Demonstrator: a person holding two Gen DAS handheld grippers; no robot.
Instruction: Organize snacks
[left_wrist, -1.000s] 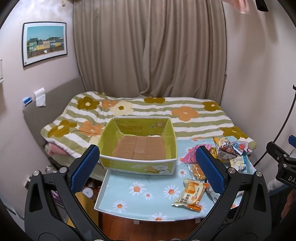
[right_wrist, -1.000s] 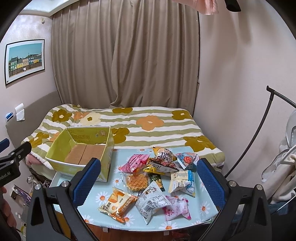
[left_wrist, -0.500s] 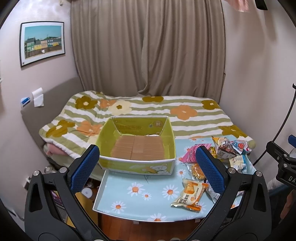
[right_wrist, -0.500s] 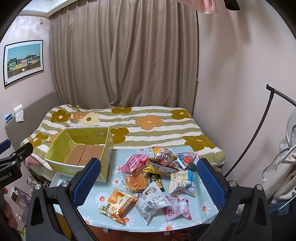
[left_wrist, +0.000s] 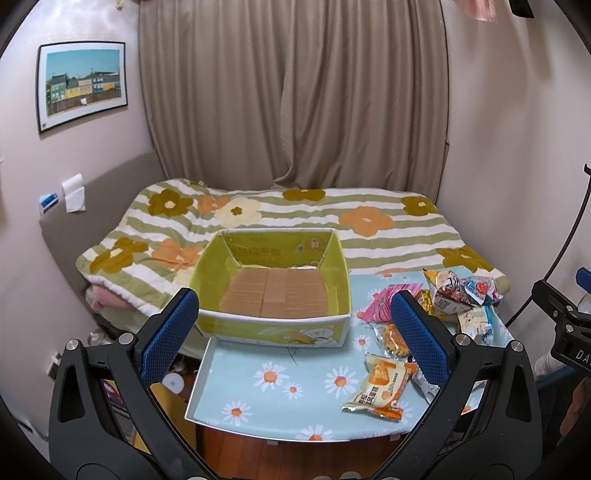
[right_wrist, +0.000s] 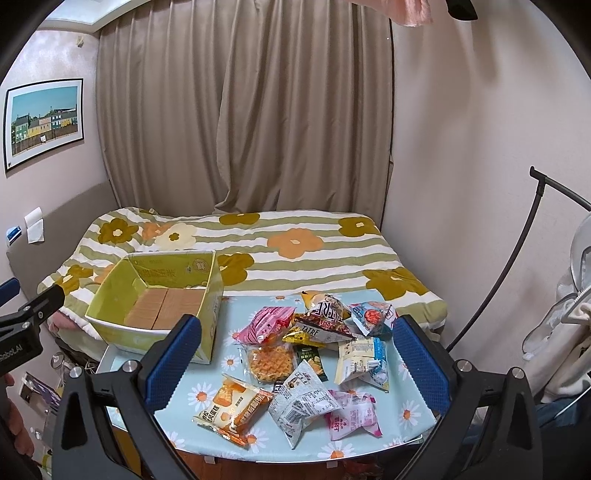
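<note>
A yellow-green cardboard box with a bare brown floor stands on the left of a small table with a daisy-print blue cloth. Several snack packets lie in a heap on the table's right: an orange-and-white packet nearest, a waffle packet, a pink packet, a grey-white packet. My left gripper hangs open above the table's front, facing the box. My right gripper is open above the snack heap. Neither holds anything.
A bed with a striped flower blanket lies directly behind the table. Curtains hang at the back. A black curved stand and hanging clothes are at the right. Clutter lies on the floor to the table's left.
Both views have shifted very slightly; the left gripper has drifted a little closer to the box. Nothing on the table has moved.
</note>
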